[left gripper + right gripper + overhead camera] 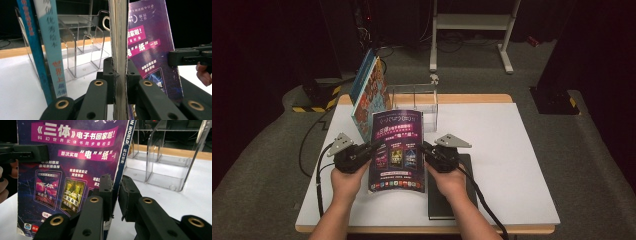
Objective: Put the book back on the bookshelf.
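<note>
Glossy paper magazine [397,150]; clear smooth plastic rack [414,102]; matt white table [512,150]

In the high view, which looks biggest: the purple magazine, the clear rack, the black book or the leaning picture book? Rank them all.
1. Purple magazine, though it is raised nearer the camera.
2. Black book, partly hidden under a forearm, so unsure.
3. Leaning picture book, seen at an angle.
4. Clear rack, partly behind the magazine.

A purple magazine [397,150] with Chinese lettering and small cover pictures stands upright above the counter [512,150], front cover facing the person, clamped at both side edges.
</note>
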A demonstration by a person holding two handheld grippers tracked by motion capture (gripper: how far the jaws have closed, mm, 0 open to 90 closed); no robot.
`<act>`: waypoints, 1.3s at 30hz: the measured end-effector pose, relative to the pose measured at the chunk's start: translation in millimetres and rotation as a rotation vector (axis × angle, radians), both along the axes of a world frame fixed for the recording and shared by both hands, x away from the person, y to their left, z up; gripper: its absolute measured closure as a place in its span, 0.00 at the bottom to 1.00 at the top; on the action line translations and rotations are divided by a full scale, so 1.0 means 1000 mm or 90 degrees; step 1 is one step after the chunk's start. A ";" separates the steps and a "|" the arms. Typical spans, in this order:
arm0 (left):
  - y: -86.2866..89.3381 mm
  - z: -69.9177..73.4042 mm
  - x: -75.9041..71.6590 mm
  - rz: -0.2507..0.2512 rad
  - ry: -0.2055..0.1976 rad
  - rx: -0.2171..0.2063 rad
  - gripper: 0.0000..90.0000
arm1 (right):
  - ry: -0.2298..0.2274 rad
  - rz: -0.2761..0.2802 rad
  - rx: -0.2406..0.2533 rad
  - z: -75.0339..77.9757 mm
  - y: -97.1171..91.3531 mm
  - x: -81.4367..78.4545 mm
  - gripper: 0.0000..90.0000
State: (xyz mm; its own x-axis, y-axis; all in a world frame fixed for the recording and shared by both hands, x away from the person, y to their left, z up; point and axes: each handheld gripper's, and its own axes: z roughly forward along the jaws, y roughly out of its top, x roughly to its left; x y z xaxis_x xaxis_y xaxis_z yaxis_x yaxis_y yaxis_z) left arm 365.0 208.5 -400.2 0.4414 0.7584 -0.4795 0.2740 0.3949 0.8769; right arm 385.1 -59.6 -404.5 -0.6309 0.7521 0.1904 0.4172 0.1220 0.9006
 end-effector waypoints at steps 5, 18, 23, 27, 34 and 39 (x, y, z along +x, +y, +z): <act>-0.004 0.001 0.005 0.007 -0.009 0.002 0.92 | -0.007 -0.008 0.009 0.003 -0.002 0.004 0.90; -0.012 0.000 0.021 0.037 -0.032 0.032 0.92 | -0.023 -0.037 0.013 0.002 0.003 0.025 0.91; -0.015 -0.001 0.027 0.044 -0.037 0.029 0.92 | -0.023 -0.046 0.020 0.000 0.002 0.030 0.91; -0.015 -0.002 0.030 0.048 -0.036 0.027 0.92 | -0.025 -0.049 0.023 -0.001 0.004 0.034 0.91; -0.012 -0.005 0.028 0.048 -0.048 0.025 0.91 | -0.039 -0.051 0.019 -0.002 0.005 0.032 0.91; -0.010 -0.008 0.024 0.050 -0.058 0.021 0.90 | -0.046 -0.048 0.025 -0.002 0.003 0.027 0.91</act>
State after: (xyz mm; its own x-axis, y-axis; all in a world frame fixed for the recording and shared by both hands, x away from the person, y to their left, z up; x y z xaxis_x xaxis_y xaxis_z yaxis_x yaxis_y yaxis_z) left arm 388.6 198.8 -408.2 0.4204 0.8072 -0.4144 0.1626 0.3823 0.9096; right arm 411.7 -56.5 -407.0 -0.5858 0.7911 0.1759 0.3572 0.0572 0.9323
